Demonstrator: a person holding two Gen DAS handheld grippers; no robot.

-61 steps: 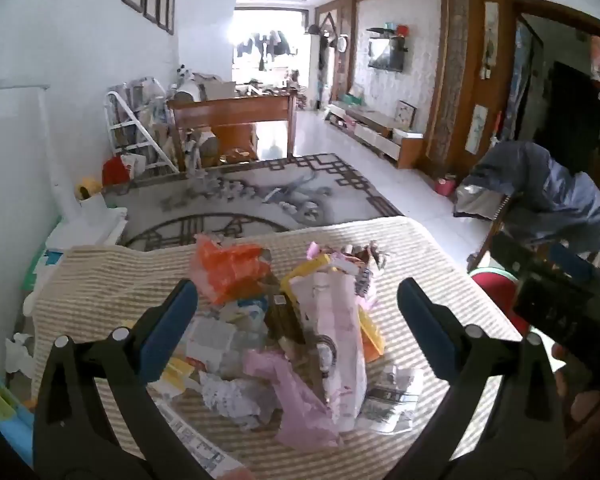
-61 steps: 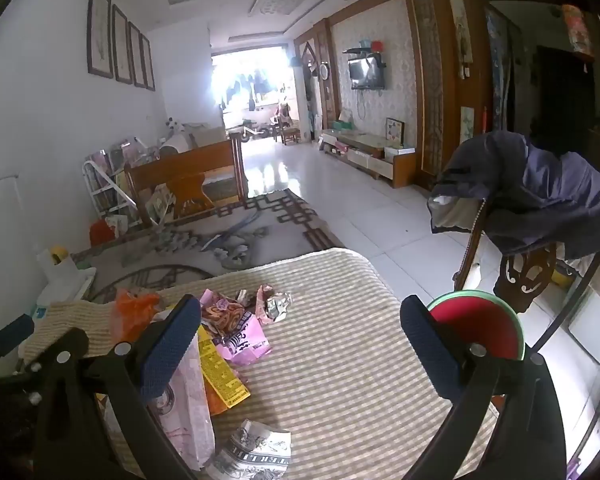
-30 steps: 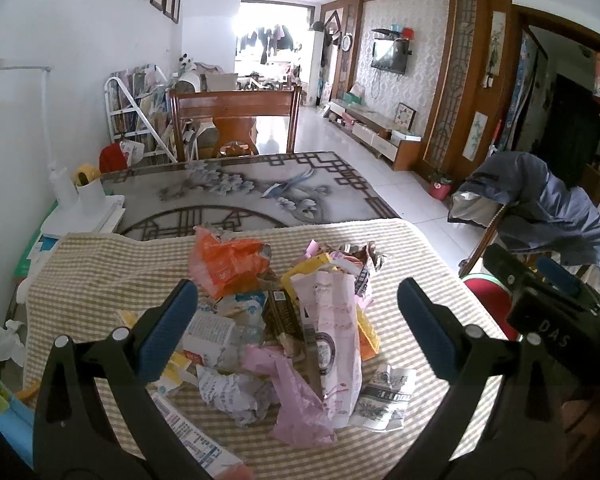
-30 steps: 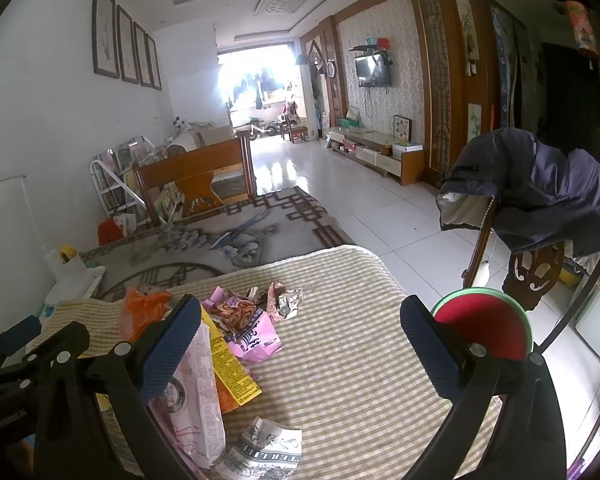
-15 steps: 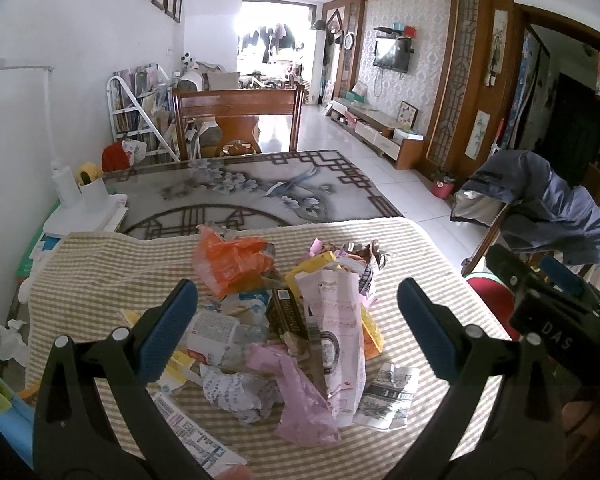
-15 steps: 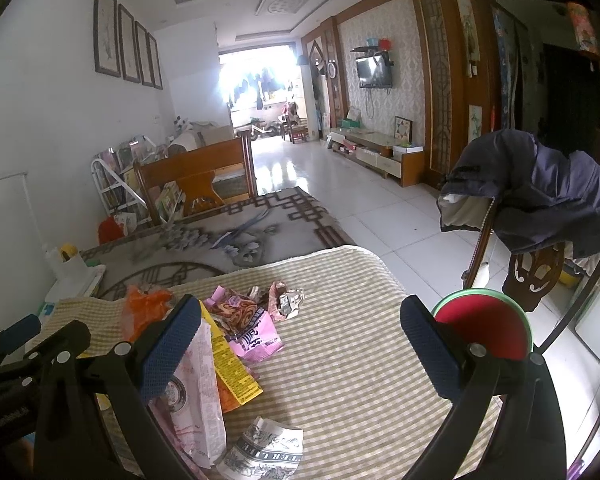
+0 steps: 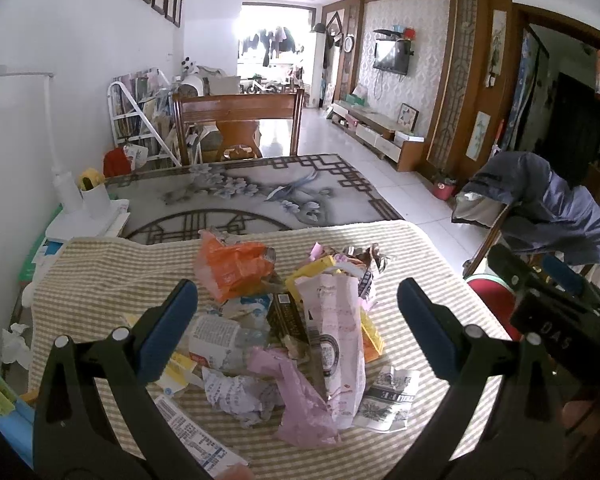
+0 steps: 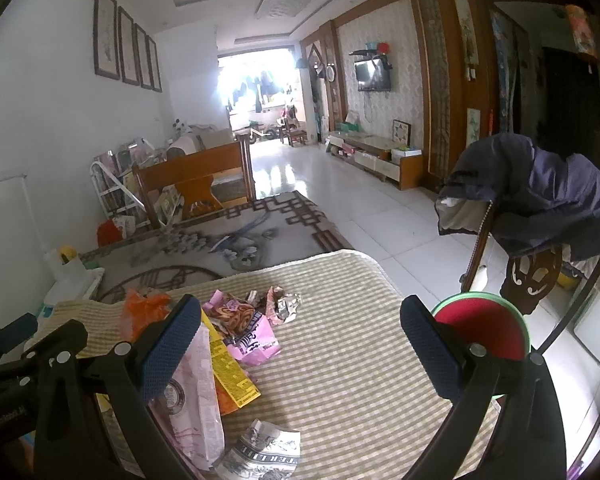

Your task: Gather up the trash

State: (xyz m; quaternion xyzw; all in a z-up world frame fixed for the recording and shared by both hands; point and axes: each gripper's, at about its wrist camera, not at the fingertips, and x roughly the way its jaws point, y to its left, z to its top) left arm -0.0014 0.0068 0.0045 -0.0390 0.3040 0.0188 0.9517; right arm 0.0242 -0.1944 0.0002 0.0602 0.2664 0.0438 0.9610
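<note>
A heap of trash lies on the checked tablecloth (image 7: 100, 280): an orange plastic bag (image 7: 232, 268), a long pink paper bag (image 7: 336, 332), a pink plastic bag (image 7: 300, 404), crumpled white paper (image 7: 236, 392), a yellow wrapper (image 7: 372, 336) and a folded newspaper scrap (image 7: 388, 400). My left gripper (image 7: 298, 328) hovers open above the heap, holding nothing. My right gripper (image 8: 300, 344) is open over bare cloth, right of the heap, with the pink snack wrapper (image 8: 248, 332) and the newspaper scrap (image 8: 260, 456) near its left finger. A red bin with a green rim (image 8: 488, 332) stands just past the table's right edge.
A wooden chair draped with a dark blue jacket (image 8: 540, 196) stands right of the table, behind the bin. A patterned rug (image 7: 240, 196), a wooden bench (image 7: 236, 120) and a white lamp (image 7: 60, 184) lie beyond. The right gripper's body (image 7: 552, 312) shows at the left view's right edge.
Both grippers have risen and drawn back slightly over the last two seconds, widening the view of the heap. Neither has shut, and the trash has not moved.
</note>
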